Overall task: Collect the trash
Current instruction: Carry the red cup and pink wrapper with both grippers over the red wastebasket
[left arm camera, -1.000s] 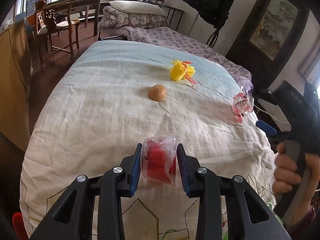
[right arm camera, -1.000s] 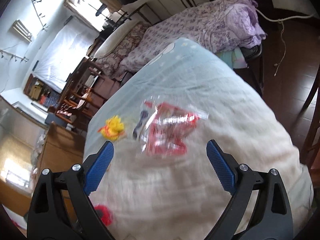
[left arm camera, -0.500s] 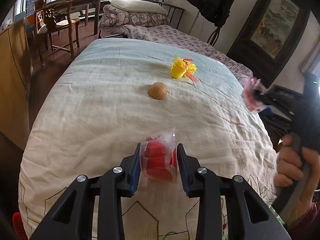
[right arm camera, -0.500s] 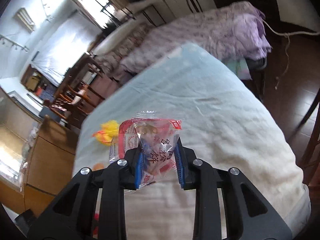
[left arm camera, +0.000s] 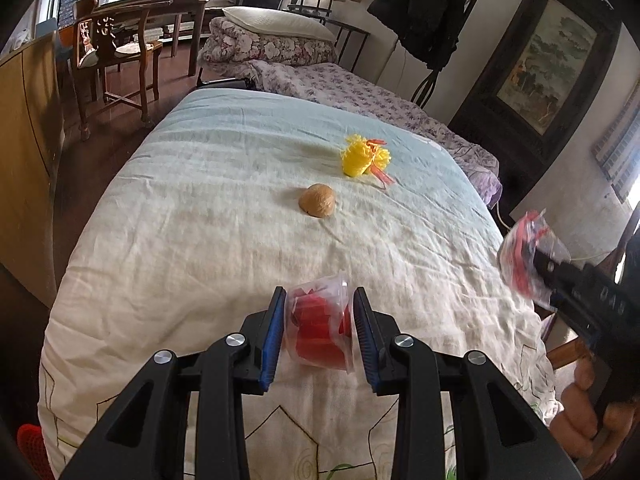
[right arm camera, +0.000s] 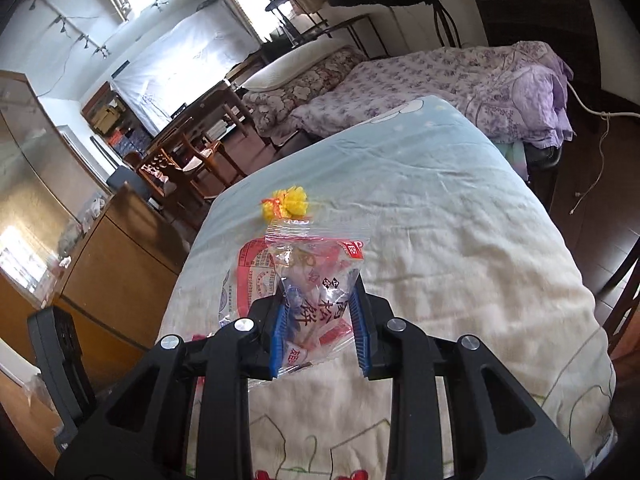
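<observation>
The left gripper (left arm camera: 320, 332) clamps its blue pads on a small clear plastic cup with crumpled red material inside (left arm camera: 320, 330), squeezing it from both sides and holding it just above the near end of the cream quilted bedspread (left arm camera: 192, 248). The right gripper (right arm camera: 320, 322) pinches a crinkled clear plastic snack wrapper with red printing and dark characters (right arm camera: 308, 280); the wrapper fans out above the pads, clear of the cloth. From the left wrist view that same wrapper (left arm camera: 528, 256) shows blurred at the right edge, beyond the bedspread's side, with a hand (left arm camera: 588, 412) wrapped round the black handle below it.

Out on the bedspread, two pieces lie loose. A round brown bun-like lump (left arm camera: 317, 200) sits near the middle, well ahead of the cup. Beyond it and a bit to the right lies a frilly yellow plastic bundle with an orange-red ribbon (left arm camera: 365, 156), where the cloth turns pale blue; in the right wrist view that bundle (right arm camera: 288, 205) sits just past the top of the wrapper.

Behind it all stands a bed with purple floral bedding (left arm camera: 360, 84). To the left is a carved wooden chair (left arm camera: 116, 48).
</observation>
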